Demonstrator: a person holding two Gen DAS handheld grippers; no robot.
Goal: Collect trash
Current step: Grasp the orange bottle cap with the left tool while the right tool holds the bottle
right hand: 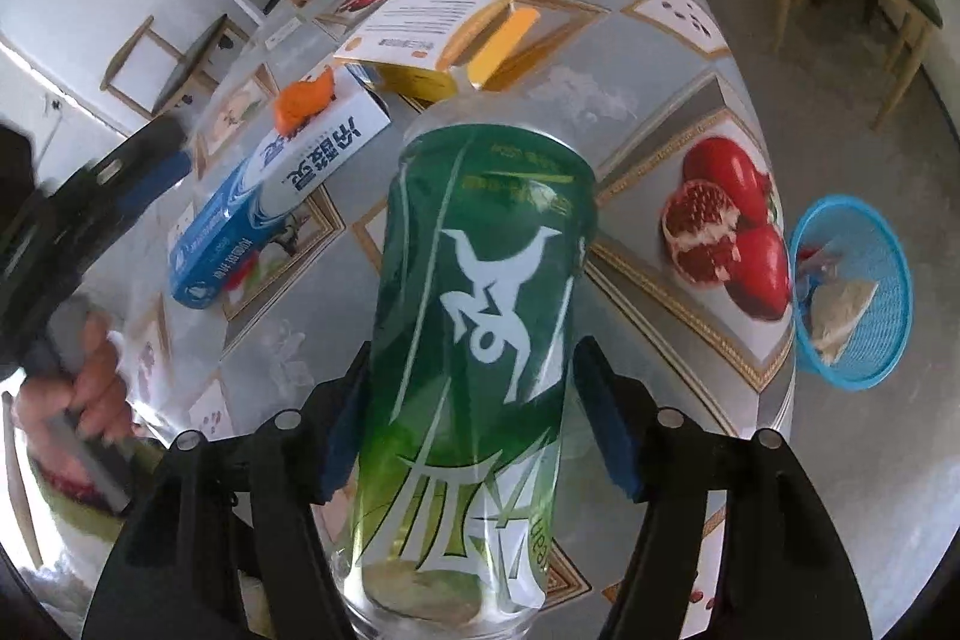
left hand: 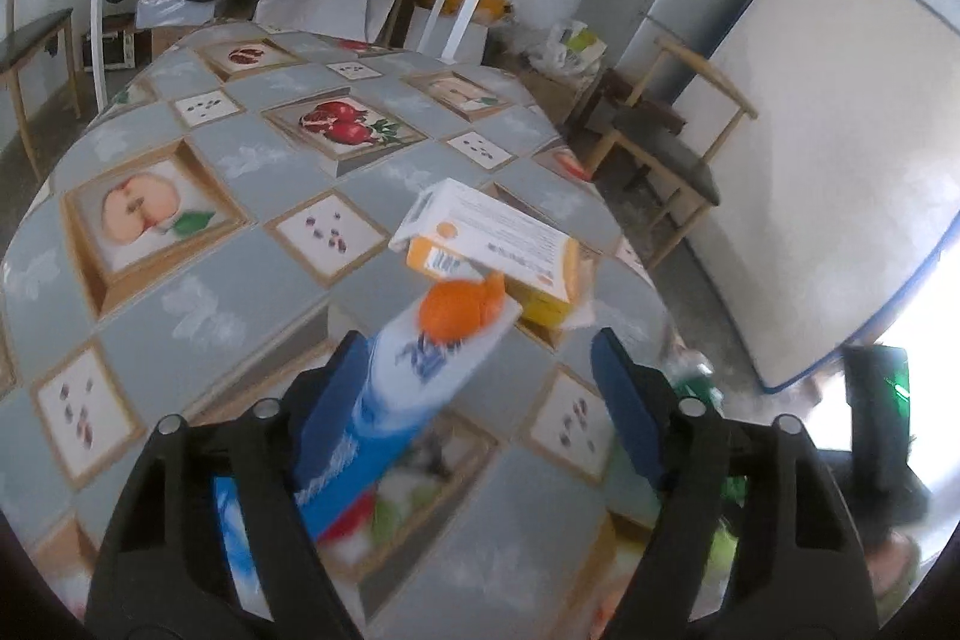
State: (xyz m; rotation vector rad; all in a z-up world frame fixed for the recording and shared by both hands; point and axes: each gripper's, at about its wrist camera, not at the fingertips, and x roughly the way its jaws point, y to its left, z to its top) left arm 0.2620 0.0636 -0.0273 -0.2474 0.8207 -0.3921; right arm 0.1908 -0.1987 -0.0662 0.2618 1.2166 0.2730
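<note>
Right hand-held gripper: pinching green bottle, lifted over bench. Left hand-held gripper: spread over blue-white box lying on bench, right pad clear, left-pad contact unclear. Orange scrap on box's far end; yellow carton just beyond. Blue basket on floor past bench edge.

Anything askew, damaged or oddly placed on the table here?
Yes: the orange-and-white carton lies with its end flaps open, and an orange peel sits on top of the blue-and-white box. No spill is visible.
</note>
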